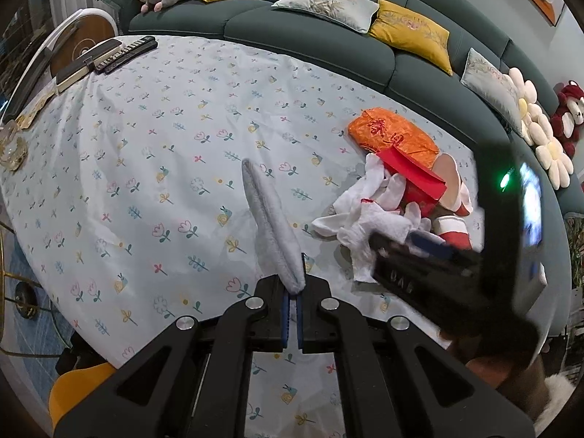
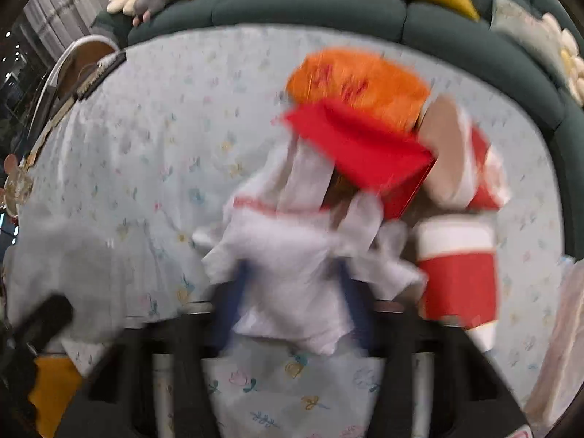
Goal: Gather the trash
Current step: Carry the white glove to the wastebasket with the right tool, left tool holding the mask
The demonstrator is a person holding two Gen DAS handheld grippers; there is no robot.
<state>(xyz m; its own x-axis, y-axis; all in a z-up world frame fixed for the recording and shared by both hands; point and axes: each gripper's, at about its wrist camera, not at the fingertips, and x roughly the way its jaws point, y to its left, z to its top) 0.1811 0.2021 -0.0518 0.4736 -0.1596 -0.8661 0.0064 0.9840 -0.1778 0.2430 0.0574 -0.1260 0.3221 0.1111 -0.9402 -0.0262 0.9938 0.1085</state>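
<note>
A trash pile lies on the flowered tablecloth (image 1: 146, 168): crumpled white tissue (image 1: 368, 219), a red envelope (image 1: 412, 173), an orange packet (image 1: 392, 137) and red-and-white paper cups (image 1: 452, 189). My left gripper (image 1: 292, 292) is shut on a grey folded cloth (image 1: 270, 219) that sticks out forward. My right gripper (image 2: 292, 288) is open, its blue pads either side of the white tissue (image 2: 288, 266); the view is blurred. The red envelope (image 2: 361, 146), the orange packet (image 2: 357, 80) and a cup (image 2: 456, 270) lie just beyond. The right gripper also shows in the left wrist view (image 1: 416, 259).
A dark green sofa (image 1: 310, 29) with yellow and grey cushions curves behind the table. Remotes and a book (image 1: 106, 54) lie at the table's far left corner. A glass dish (image 1: 11, 146) sits at the left edge. Plush toys (image 1: 569, 113) sit at right.
</note>
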